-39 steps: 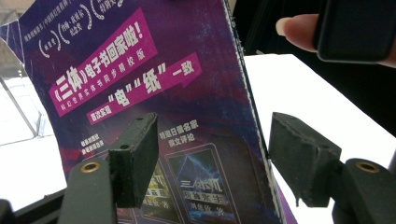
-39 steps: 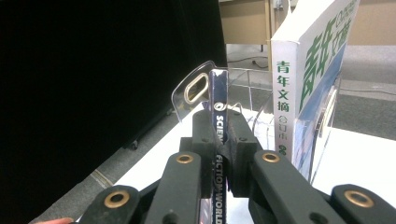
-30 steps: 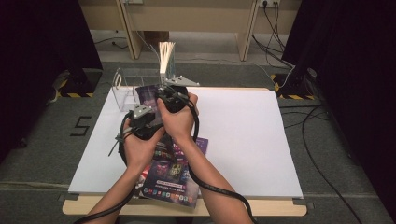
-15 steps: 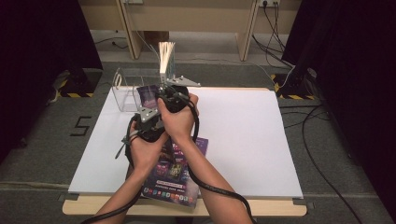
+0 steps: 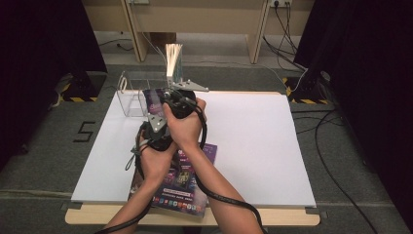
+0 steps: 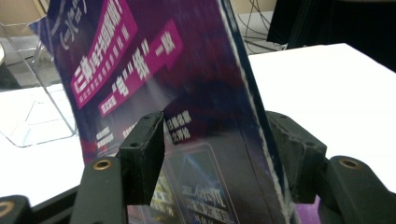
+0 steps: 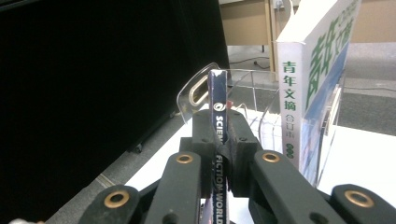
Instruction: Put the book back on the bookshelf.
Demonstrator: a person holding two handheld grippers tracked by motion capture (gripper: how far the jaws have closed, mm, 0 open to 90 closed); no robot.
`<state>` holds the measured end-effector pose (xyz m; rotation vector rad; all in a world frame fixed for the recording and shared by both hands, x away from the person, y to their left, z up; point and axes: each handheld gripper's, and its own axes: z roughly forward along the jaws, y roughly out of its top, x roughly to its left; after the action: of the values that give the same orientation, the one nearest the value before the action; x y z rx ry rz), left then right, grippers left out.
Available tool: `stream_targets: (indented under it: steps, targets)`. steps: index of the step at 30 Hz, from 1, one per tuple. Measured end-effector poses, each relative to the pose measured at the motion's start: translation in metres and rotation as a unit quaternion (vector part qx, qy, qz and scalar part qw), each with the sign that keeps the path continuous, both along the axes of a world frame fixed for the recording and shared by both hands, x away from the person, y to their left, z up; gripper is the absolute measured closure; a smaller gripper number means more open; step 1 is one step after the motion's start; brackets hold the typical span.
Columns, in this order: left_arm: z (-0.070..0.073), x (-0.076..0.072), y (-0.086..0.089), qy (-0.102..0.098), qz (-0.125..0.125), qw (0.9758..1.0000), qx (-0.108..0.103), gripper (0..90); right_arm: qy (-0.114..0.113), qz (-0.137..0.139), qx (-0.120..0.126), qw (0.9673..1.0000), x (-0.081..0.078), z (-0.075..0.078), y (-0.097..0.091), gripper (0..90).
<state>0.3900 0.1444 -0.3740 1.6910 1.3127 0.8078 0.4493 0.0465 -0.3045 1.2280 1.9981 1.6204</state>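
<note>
My right gripper (image 5: pixel 164 100) (image 7: pixel 219 140) is shut on the spine of a thin purple magazine (image 5: pixel 155 99) (image 7: pixel 217 93), which it holds upright beside the clear acrylic holder (image 5: pixel 130 91) (image 7: pixel 196 91). My left gripper (image 5: pixel 159 116) (image 6: pixel 215 154) sits just below it and straddles the same magazine (image 6: pixel 187 84). Its jaws have just been closing and still stand wide. One pad (image 6: pixel 142 154) is on the cover side and the other is behind the page edge, with a gap left. A second magazine (image 5: pixel 187 187) lies flat near the table's front edge, under my forearms.
A thick white book (image 5: pixel 174 61) (image 7: pixel 317 70) stands upright in the holder at the back left of the white table top (image 5: pixel 253 141). Black curtains hang on both sides. Cables trail on the floor at the right, and wooden furniture legs stand behind the table.
The left gripper has edged a little to the right, in under the right hand and onto the held magazine. The right hand and its magazine have stayed put.
</note>
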Motion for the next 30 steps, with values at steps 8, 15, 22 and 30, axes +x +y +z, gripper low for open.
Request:
stream_targets:
  steps: [8, 15, 22, 30]
  targets:
    - [0.000, -0.006, 0.010, -0.008, 0.018, 0.9998, -0.007, 56.8, -0.007, 0.019, 0.003, 0.9998, -0.005, 0.004, 0.006, 84.2]
    - [0.002, -0.015, 0.022, -0.019, 0.047, 0.9986, -0.015, 67.1, -0.018, 0.058, 0.000, 0.9982, -0.009, 0.009, 0.017, 80.7]
    - [0.001, -0.022, 0.054, -0.047, 0.076, 0.9952, -0.041, 83.7, -0.040, 0.114, 0.012, 0.9926, -0.013, 0.014, 0.021, 67.8]
    - [0.007, -0.024, 0.078, -0.070, 0.055, 0.9935, -0.071, 83.8, -0.056, 0.101, 0.043, 0.9924, -0.022, 0.022, -0.013, 66.7]
